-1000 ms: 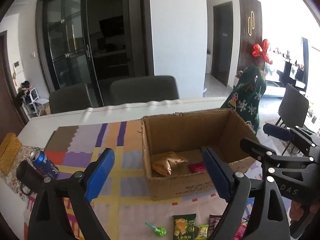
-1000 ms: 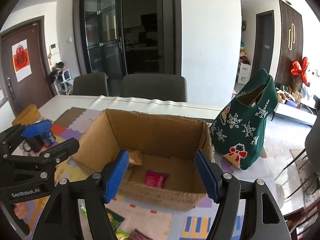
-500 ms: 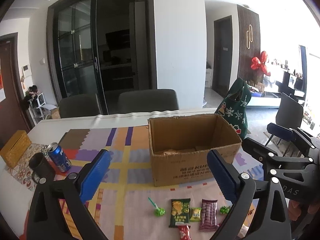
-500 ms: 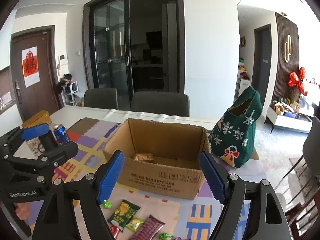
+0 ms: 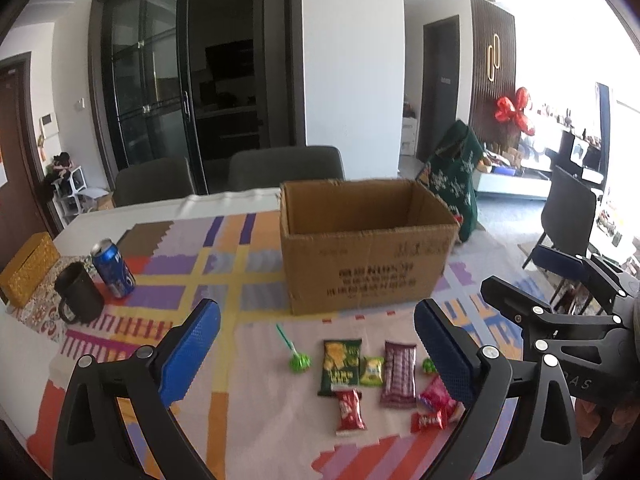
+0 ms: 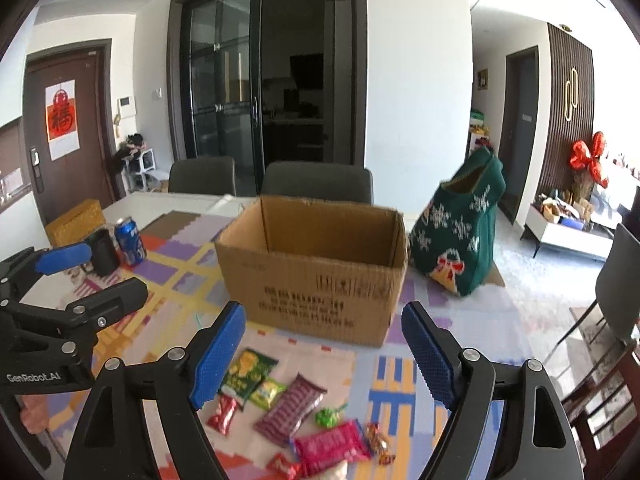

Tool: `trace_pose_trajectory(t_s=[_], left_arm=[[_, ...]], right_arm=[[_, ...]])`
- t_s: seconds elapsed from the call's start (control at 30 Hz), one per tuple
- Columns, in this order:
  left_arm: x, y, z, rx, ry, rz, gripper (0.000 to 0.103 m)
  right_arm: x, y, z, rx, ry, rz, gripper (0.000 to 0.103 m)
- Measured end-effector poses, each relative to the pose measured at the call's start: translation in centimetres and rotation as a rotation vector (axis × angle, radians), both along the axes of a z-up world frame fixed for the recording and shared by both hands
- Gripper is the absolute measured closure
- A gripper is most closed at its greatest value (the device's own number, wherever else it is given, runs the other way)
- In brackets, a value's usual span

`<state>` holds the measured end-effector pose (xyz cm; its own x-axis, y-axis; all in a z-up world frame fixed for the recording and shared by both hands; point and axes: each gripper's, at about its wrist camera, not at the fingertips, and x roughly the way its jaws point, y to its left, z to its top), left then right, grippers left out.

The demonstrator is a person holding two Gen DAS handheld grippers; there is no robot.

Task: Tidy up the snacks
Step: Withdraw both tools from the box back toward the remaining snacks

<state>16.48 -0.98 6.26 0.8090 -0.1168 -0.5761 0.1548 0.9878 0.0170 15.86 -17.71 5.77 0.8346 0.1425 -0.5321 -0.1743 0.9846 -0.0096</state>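
The snacks (image 5: 362, 376) lay loose on the patterned cloth (image 5: 224, 264) in the lower centre of the frame, just in front of the cardboard box (image 5: 366, 248) at centre. Above them the left gripper (image 5: 316, 354) and right gripper (image 6: 322, 350) both hung released, nothing between their pads. The packets crowded each other, perhaps overlapping at lower right, so a pinch could catch two wrappers or slide one away.

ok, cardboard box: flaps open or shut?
Open. The cardboard box stands upright with its top uncovered; both views show its bare inner walls. Its floor is hidden, so contents cannot be told.
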Motion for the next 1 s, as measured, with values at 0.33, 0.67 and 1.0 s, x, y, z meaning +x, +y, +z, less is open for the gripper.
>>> trace_pose_trajectory(t_s=[0.33,0.67,1.0], left_arm=[[-2.2,-0.9,-4.1,0.027,0.123,-0.032,0.004],[-2.8,-1.3,-7.6,0.037,0.232,-0.045,0.004],[-1.3,-2.1,-11.4,0.057,0.333,-0.047,0.005]], right_arm=[[-2.2,-0.9,-3.8,-0.036,0.136,-0.003,0.022],[-3.5,-1.0,-8.3,-0.064,0.332,0.009,0.022],[-2.7,-2.6,-12.3,-0.072,0.484,-0.047,0.022]])
